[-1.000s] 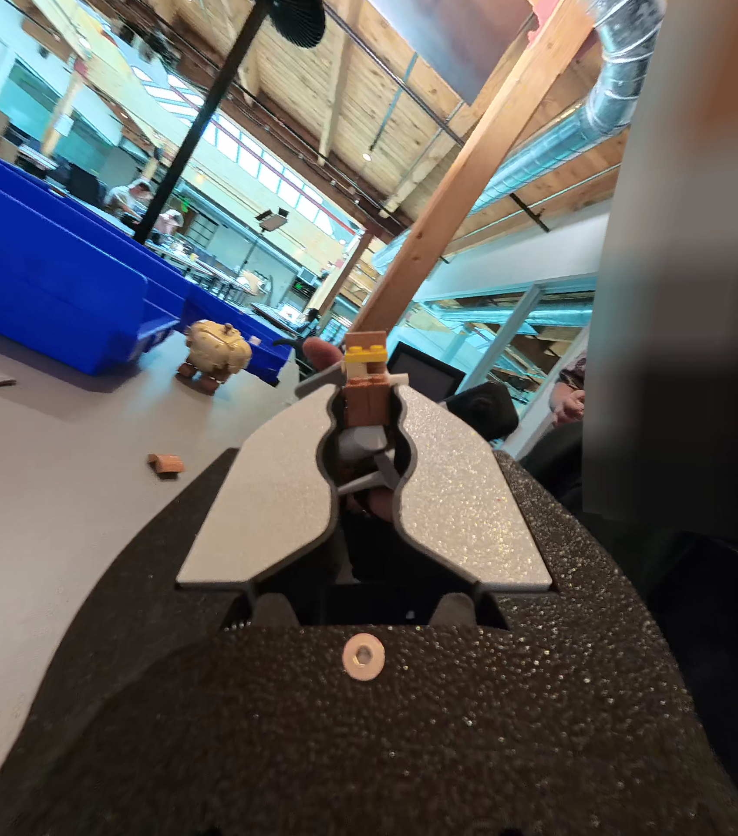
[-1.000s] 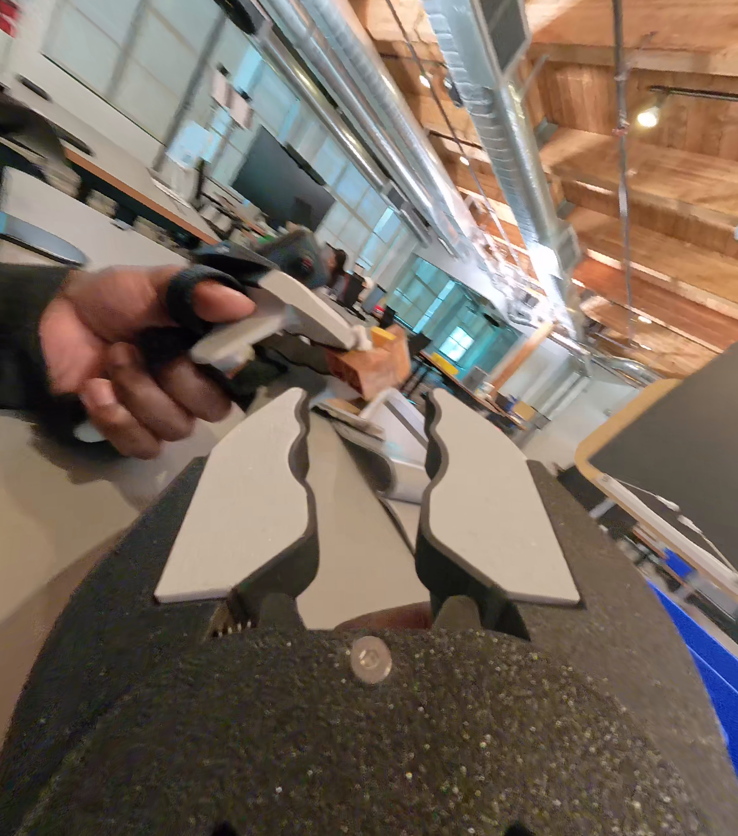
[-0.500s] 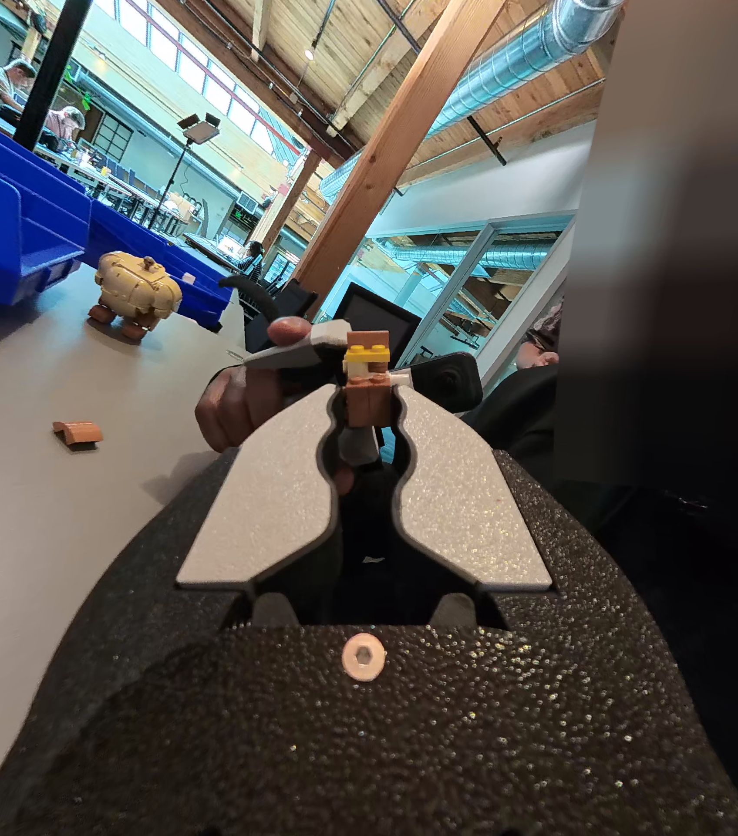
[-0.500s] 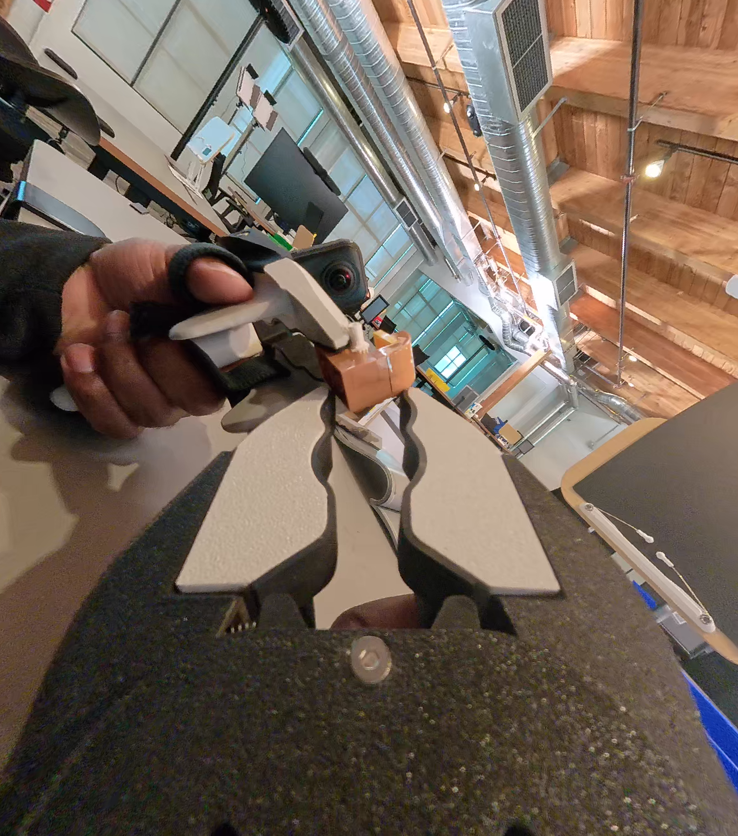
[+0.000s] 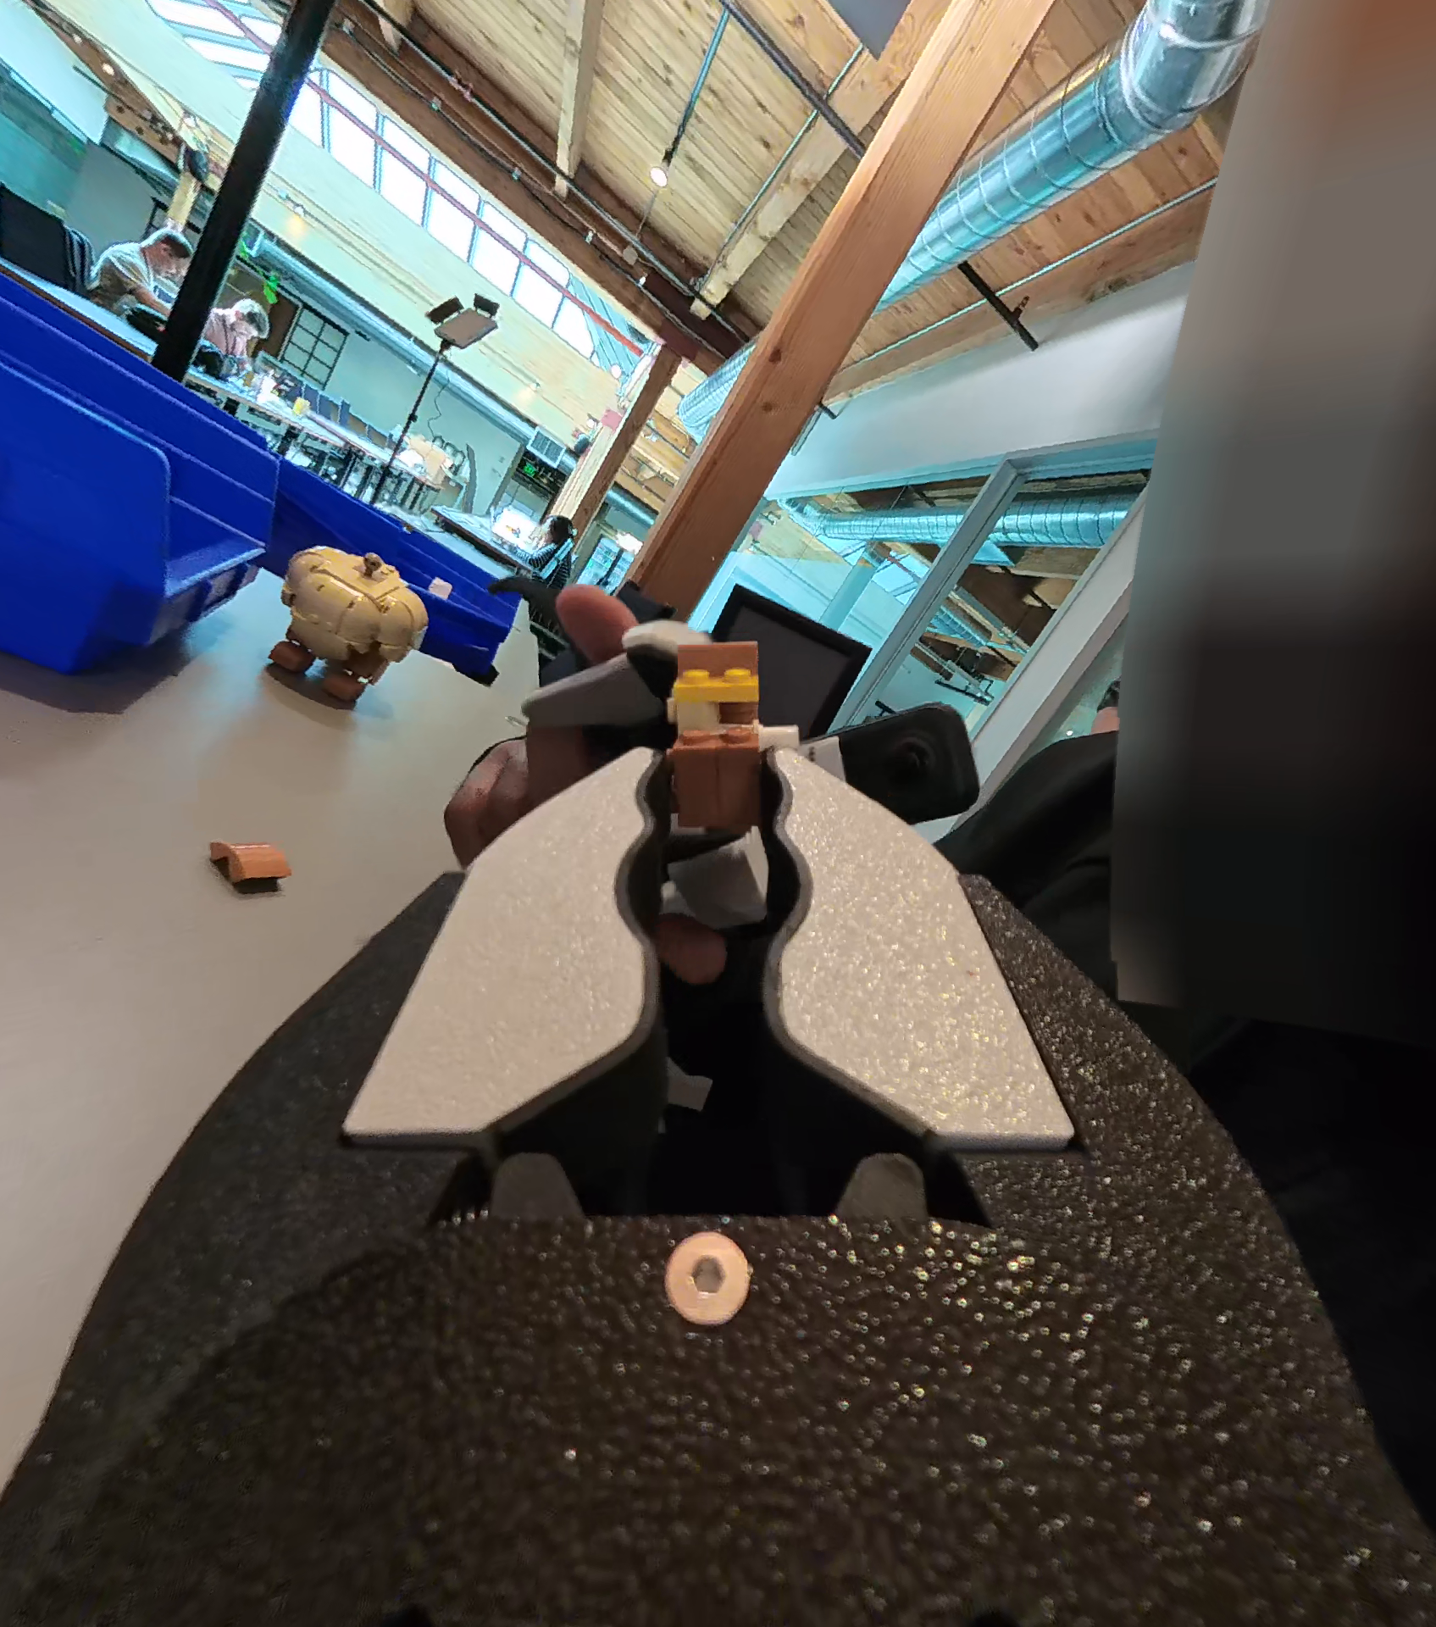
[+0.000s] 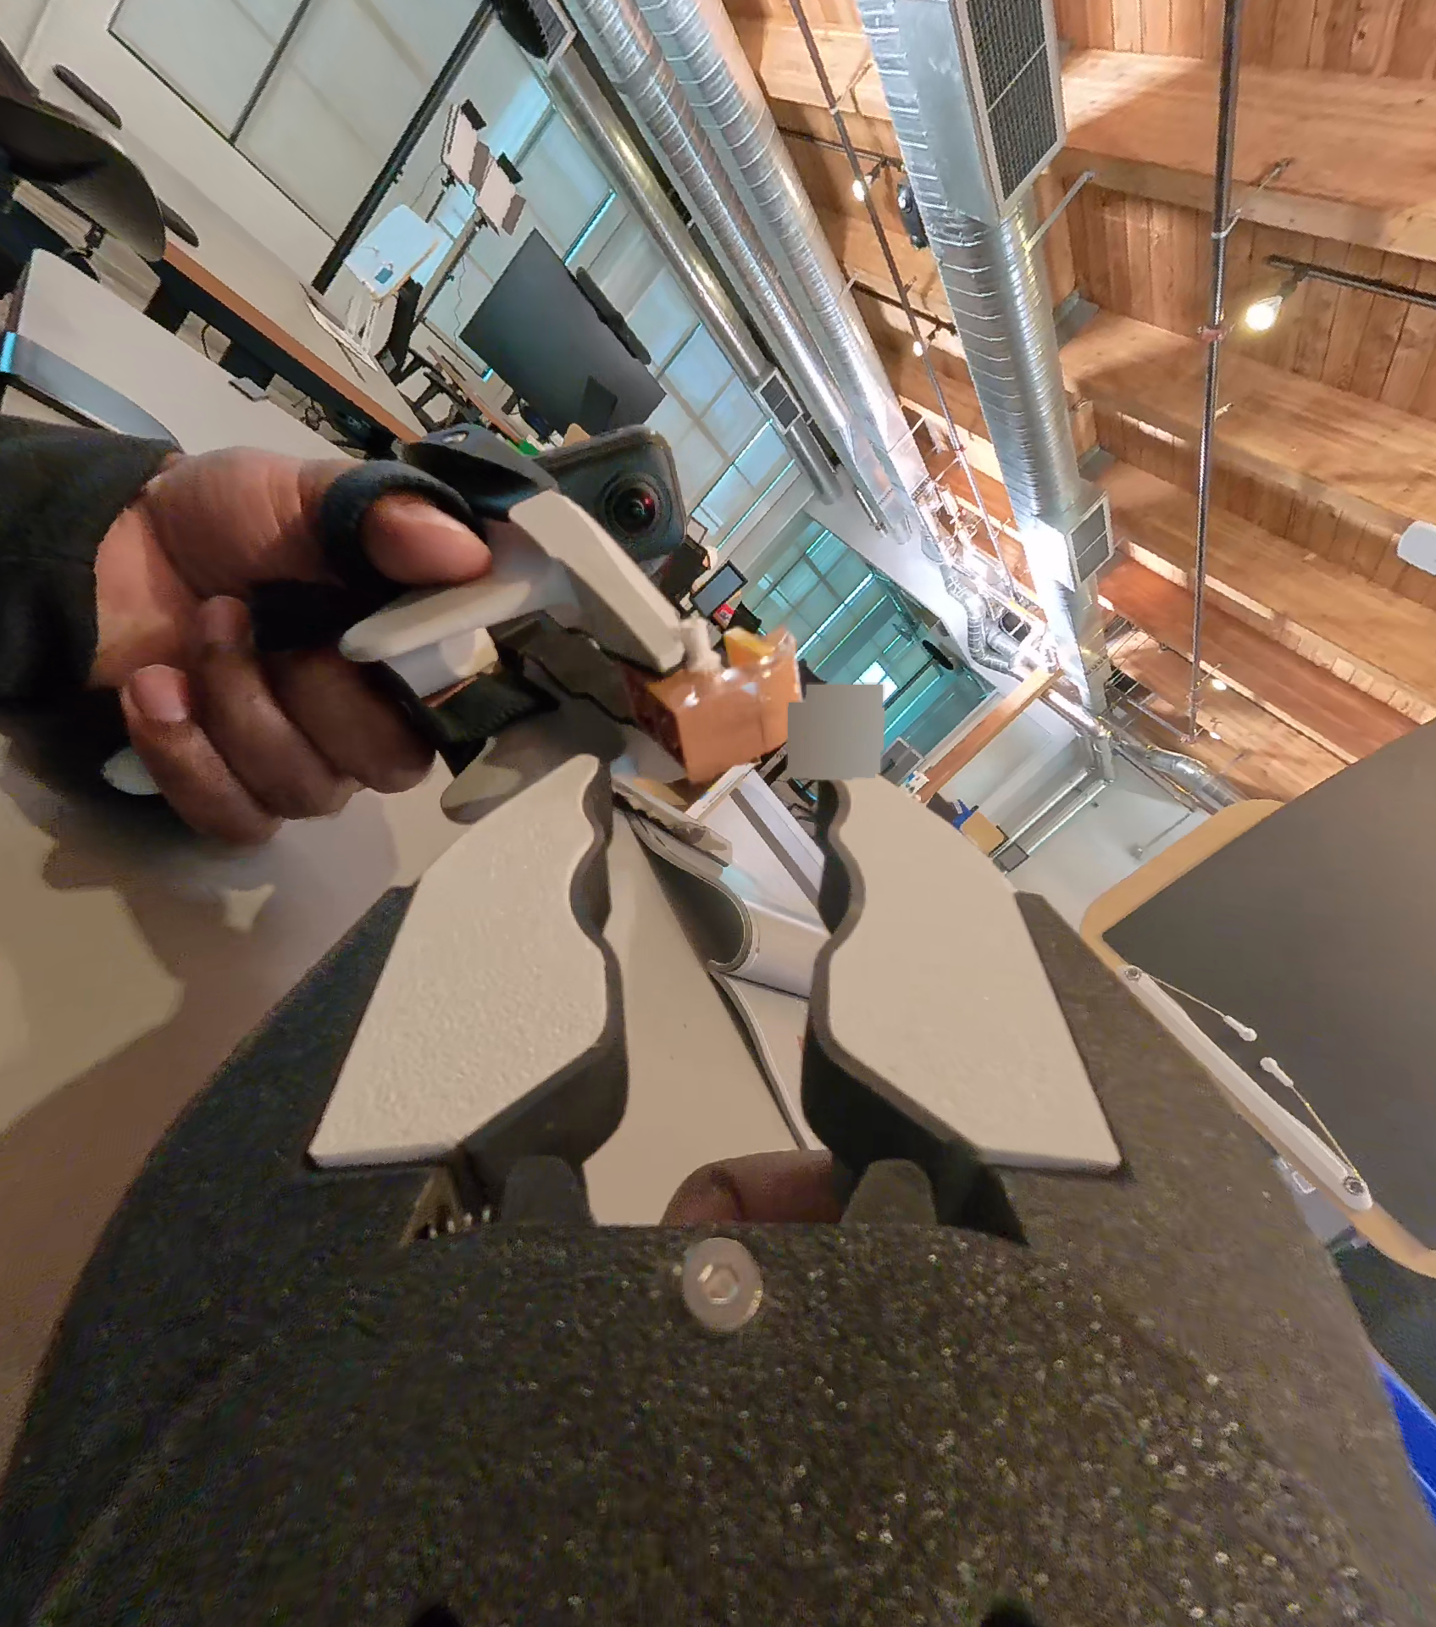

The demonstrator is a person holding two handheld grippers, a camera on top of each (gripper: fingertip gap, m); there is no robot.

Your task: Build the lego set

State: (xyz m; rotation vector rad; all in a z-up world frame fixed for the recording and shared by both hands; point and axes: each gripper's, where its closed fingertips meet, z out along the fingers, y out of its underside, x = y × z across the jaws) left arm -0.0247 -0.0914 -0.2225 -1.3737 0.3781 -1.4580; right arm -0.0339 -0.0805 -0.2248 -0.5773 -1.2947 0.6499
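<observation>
While the left gripper (image 5: pixel 712 779) clamps a small brown brick assembly (image 5: pixel 716 757) with yellow and white pieces between its jaws, the right gripper (image 6: pixel 718 797) hangs just below it with jaws apart, gripping nothing. On the grey surface (image 5: pixel 80 924) lie a loose brown piece (image 5: pixel 250 861) and a tan brick figure (image 5: pixel 351 618) beside blue bins (image 5: pixel 36 528).
</observation>
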